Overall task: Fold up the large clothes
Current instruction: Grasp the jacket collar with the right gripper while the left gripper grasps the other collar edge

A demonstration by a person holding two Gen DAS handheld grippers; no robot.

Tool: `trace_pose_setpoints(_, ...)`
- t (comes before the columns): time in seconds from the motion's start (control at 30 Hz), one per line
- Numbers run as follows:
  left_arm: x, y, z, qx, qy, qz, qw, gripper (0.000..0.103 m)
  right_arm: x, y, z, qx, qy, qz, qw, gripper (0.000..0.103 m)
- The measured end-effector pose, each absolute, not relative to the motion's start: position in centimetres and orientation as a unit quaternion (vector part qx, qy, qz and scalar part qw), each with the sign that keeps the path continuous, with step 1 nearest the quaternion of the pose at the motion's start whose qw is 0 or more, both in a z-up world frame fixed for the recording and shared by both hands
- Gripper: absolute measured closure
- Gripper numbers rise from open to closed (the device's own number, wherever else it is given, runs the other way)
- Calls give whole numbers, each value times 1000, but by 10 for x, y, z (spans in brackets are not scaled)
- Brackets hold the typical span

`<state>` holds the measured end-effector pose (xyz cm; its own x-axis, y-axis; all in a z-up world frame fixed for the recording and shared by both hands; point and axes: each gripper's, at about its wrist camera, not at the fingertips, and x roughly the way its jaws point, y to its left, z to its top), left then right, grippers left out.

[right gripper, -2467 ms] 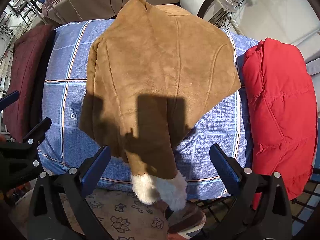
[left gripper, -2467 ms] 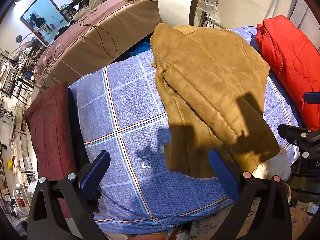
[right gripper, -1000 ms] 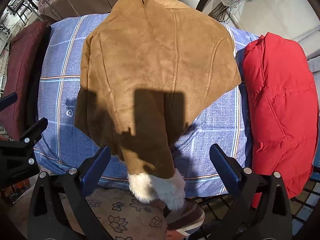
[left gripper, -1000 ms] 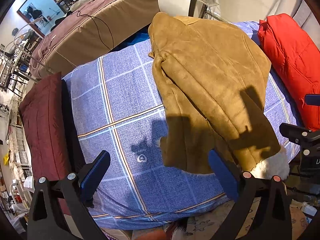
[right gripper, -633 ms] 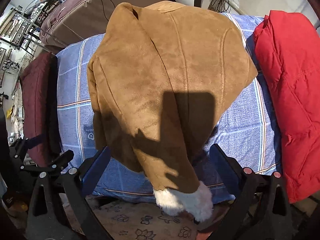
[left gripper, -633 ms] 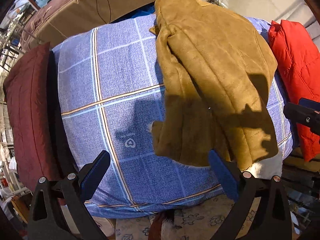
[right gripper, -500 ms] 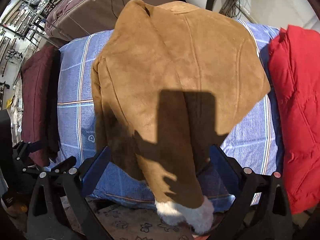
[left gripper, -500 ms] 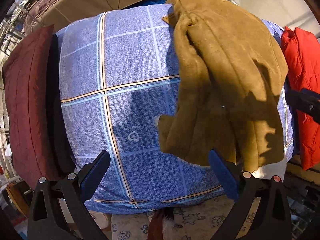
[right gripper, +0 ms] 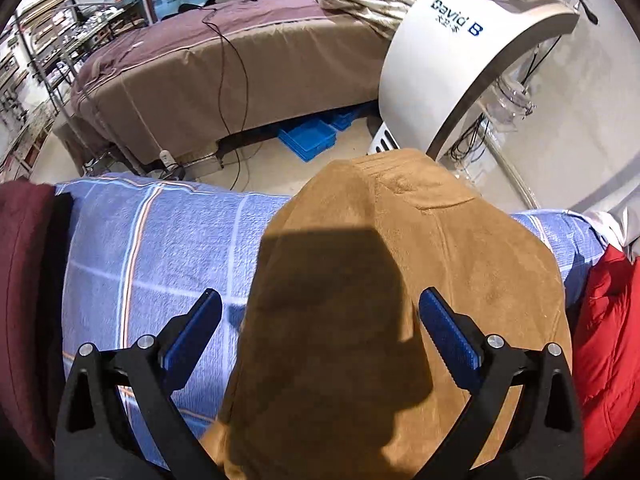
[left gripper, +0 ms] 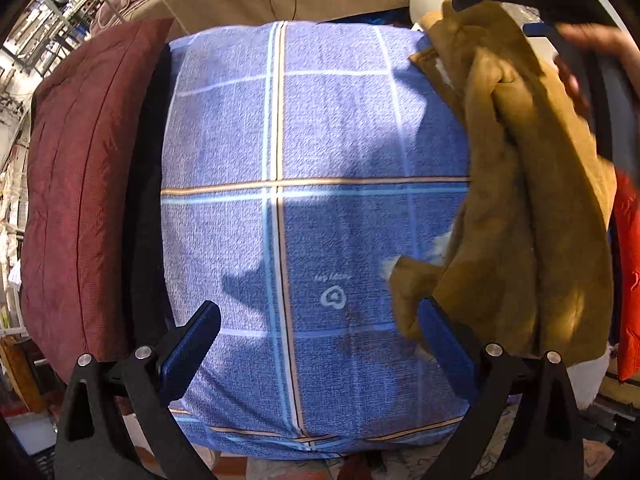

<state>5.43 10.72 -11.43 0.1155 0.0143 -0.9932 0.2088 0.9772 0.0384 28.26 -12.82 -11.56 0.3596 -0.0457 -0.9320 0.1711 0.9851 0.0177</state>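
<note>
A tan suede coat (right gripper: 400, 320) with white fleece lining lies on a blue checked bedcover (right gripper: 168, 248). In the left wrist view the tan suede coat (left gripper: 532, 208) is bunched along the right side of the blue checked bedcover (left gripper: 304, 184), its fleece cuff (left gripper: 588, 376) hanging over the near edge. My left gripper (left gripper: 316, 344) is open, low over the near edge of the cover, with its right finger beside the coat's lower corner. My right gripper (right gripper: 316, 332) is open above the coat's middle. The other gripper and a hand (left gripper: 588, 40) show at the top right of the left wrist view.
A dark red folded quilt (left gripper: 76, 184) lies along the cover's left side, and a red puffer jacket (right gripper: 608, 344) lies on its right. Beyond stand a brown-covered bed (right gripper: 224, 72), a white machine (right gripper: 460, 64) and blue crates (right gripper: 312, 136) on the floor.
My left gripper has swung left and lower, so the coat now sits at its right edge. My right gripper has moved forward over the coat and tilted up toward the room.
</note>
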Motion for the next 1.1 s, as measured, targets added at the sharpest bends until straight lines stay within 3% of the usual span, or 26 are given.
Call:
trace_pose_setpoints(0.17,50,118,-121,62,678,-59,730,6,308,-144,-156,108,624,-31,774,8)
trace_pose_setpoints(0.23,52,116,-122,60,679,-63,729,6,297,-141,-155,102,610,-4,786,38)
trace_pose_setpoints(0.3,54,112,-121,65,678,-72,729,6,275,-139,-142,94,584,15,806,56)
trace_pose_setpoints(0.4,60,102,-118,77,669,-88,734,6,238,-154,-104,97,544,26,833,67)
trace_pose_setpoints(0.7,114,49,-85,76,633,-165,753,6,71,-256,3,168,464,-30,869,74)
trace_pose_setpoints(0.87,175,-19,-57,75,588,-236,770,6,-19,-278,20,196,444,-69,872,76)
trace_pose_setpoints(1.1,218,-102,-88,127,584,-261,758,6,-111,-296,18,232,442,-139,855,79)
